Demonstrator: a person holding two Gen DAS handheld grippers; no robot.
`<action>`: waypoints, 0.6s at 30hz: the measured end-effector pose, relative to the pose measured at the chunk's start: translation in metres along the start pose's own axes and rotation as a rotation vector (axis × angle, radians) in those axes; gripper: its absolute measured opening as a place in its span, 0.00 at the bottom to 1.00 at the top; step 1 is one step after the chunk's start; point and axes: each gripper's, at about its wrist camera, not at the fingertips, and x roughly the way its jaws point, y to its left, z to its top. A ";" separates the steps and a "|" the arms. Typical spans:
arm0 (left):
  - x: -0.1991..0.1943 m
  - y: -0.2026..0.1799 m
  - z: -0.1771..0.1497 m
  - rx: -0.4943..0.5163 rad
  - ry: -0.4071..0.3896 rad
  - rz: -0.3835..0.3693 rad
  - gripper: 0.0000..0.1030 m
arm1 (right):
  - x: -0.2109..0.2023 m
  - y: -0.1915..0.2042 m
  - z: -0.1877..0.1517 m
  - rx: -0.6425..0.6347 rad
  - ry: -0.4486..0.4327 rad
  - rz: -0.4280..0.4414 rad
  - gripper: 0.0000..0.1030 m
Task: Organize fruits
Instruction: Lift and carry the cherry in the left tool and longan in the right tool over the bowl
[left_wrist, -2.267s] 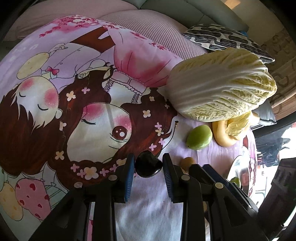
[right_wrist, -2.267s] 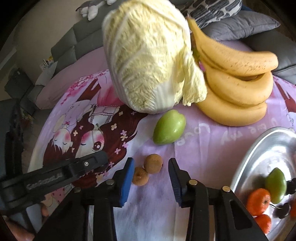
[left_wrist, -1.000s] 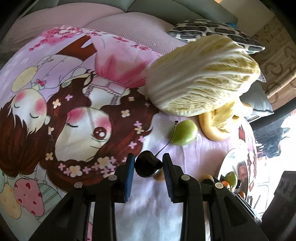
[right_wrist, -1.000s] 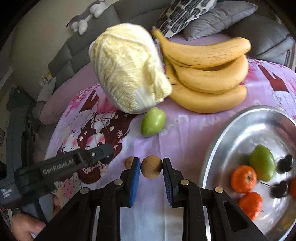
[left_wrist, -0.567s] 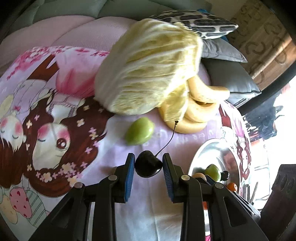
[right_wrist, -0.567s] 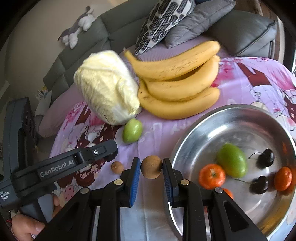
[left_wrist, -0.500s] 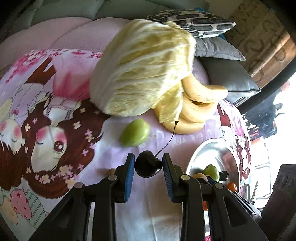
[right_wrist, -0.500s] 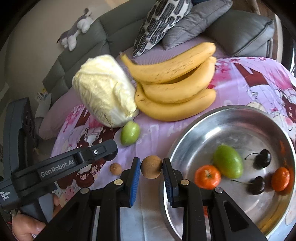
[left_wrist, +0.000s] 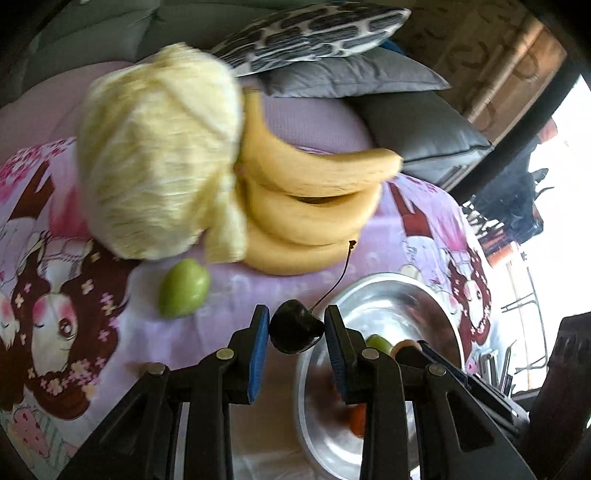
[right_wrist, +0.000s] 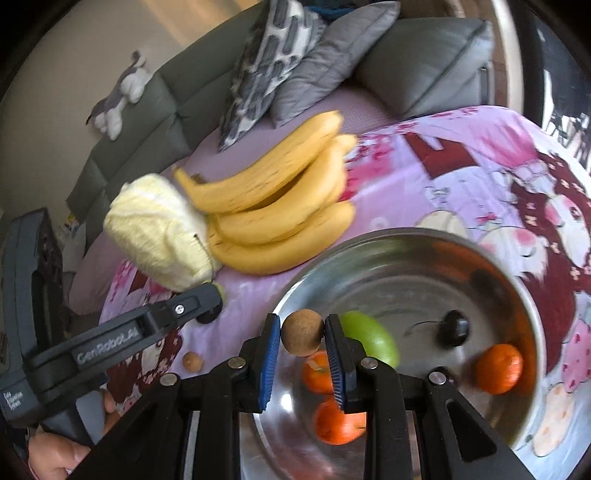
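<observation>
Cartoon-print purple cloth (right_wrist: 461, 155), grey sofa (right_wrist: 155, 110), left fingers (left_wrist: 295, 328) clamping cherry (left_wrist: 295, 326), right fingers (right_wrist: 302, 334) clamping perhaps longan (right_wrist: 302, 332)

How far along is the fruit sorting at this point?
Partly done. The metal bowl already holds orange fruits, a green fruit and a dark cherry. In hand: the left gripper clamps a cherry and the right gripper a round brown fruit, both near the bowl. Left on the cloth: a green fruit, a small brown fruit and the bananas.
</observation>
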 end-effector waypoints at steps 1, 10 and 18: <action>0.001 -0.005 0.000 0.015 -0.001 -0.003 0.31 | -0.002 -0.005 0.002 0.011 -0.006 -0.010 0.26; 0.024 -0.045 -0.014 0.124 0.034 -0.005 0.31 | -0.019 -0.050 0.012 0.106 -0.056 -0.080 0.26; 0.044 -0.055 -0.023 0.160 0.072 0.019 0.31 | -0.013 -0.064 0.011 0.129 -0.036 -0.084 0.26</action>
